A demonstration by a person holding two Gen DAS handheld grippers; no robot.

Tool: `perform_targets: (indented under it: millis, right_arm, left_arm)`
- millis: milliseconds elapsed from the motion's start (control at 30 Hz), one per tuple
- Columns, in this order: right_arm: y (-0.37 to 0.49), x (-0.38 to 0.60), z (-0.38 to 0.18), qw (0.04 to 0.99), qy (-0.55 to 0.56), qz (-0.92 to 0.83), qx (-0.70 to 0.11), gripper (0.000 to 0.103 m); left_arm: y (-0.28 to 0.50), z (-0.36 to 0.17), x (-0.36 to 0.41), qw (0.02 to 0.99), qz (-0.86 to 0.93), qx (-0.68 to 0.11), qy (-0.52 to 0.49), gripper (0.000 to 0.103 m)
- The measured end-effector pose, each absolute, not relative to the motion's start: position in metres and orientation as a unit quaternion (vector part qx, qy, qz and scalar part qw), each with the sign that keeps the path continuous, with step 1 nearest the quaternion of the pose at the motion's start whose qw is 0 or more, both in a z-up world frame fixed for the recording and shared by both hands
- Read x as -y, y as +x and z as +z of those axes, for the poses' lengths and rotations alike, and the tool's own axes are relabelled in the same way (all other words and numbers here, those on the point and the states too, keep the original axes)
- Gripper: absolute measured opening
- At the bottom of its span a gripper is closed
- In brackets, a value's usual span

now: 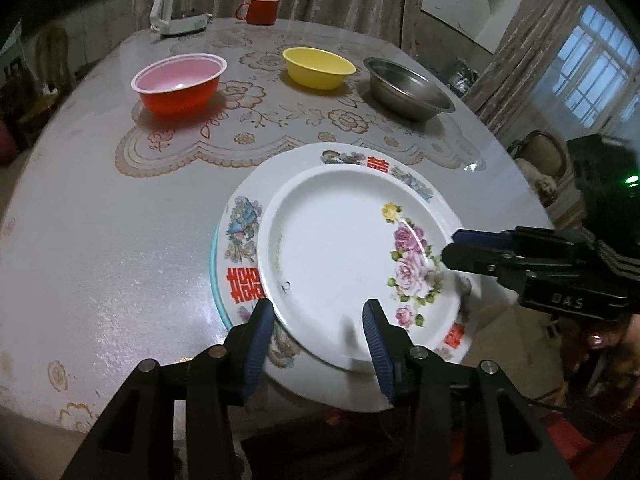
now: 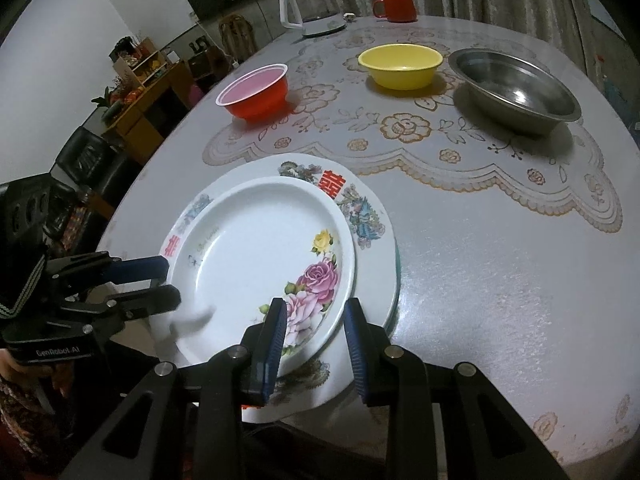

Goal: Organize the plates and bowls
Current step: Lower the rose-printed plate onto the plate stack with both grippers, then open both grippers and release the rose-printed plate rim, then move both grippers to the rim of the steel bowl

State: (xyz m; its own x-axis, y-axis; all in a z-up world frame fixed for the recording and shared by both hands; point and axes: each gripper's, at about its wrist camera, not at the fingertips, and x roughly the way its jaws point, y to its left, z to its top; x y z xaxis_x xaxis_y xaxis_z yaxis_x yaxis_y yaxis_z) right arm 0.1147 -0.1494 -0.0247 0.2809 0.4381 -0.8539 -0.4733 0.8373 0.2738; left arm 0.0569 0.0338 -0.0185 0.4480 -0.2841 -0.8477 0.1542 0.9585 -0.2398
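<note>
A white plate with pink roses point(image 1: 340, 260) point(image 2: 248, 260) lies off-centre on a larger plate with red characters point(image 1: 244, 284) point(image 2: 364, 216). A teal rim point(image 1: 214, 264) shows beneath both. My left gripper point(image 1: 318, 336) point(image 2: 172, 284) straddles the rose plate's near-left rim with a wide gap and no pad pressing. My right gripper point(image 2: 316, 336) point(image 1: 450, 248) has its jaws close on the rim at the rose side, one finger inside and one on the outer edge. Further back stand a red bowl point(image 1: 176, 92) point(image 2: 256, 96), a yellow bowl point(image 1: 318, 66) point(image 2: 400, 66) and a steel bowl point(image 1: 408, 88) point(image 2: 516, 88).
A white kettle point(image 1: 180, 8) and a red mug point(image 1: 260, 10) stand at the far edge of the round table point(image 1: 100, 260). The plate stack overhangs the near table edge. Chairs and a low cabinet point(image 2: 140, 96) surround the table. A person's hand point(image 1: 600, 340) holds the right gripper.
</note>
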Motion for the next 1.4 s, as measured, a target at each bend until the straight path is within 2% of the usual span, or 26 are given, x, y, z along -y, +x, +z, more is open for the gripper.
perform_targets:
  millis: [333,433,800,1133,1400]
  right_arm:
    - [0.107,0.161,-0.025,0.804,0.02,0.295,-0.516,0.029]
    - [0.105,0.163,-0.024,0.808,0.024,0.293,-0.51,0.029]
    - [0.106,0.19,-0.012,0.836,0.078,0.281,-0.465,0.03]
    - [0.134,0.223,-0.021,0.851,0.104,0.23,-0.46,0.032]
    - [0.167,0.266,-0.025,0.868,0.137,0.171,-0.446,0.039]
  left_arm:
    - [0.054,-0.012,-0.039,0.859,-0.124,-0.486,-0.105,0.049]
    - [0.054,-0.005,-0.037,0.864,-0.121,-0.476,-0.109,0.064]
    - [0.067,0.016,-0.019,0.881,-0.12,-0.437,-0.137,0.085]
    - [0.111,0.028,0.02,0.885,-0.135,-0.432,-0.109,0.09]
    - [0.164,0.031,0.049,0.885,-0.146,-0.429,-0.108,0.092]
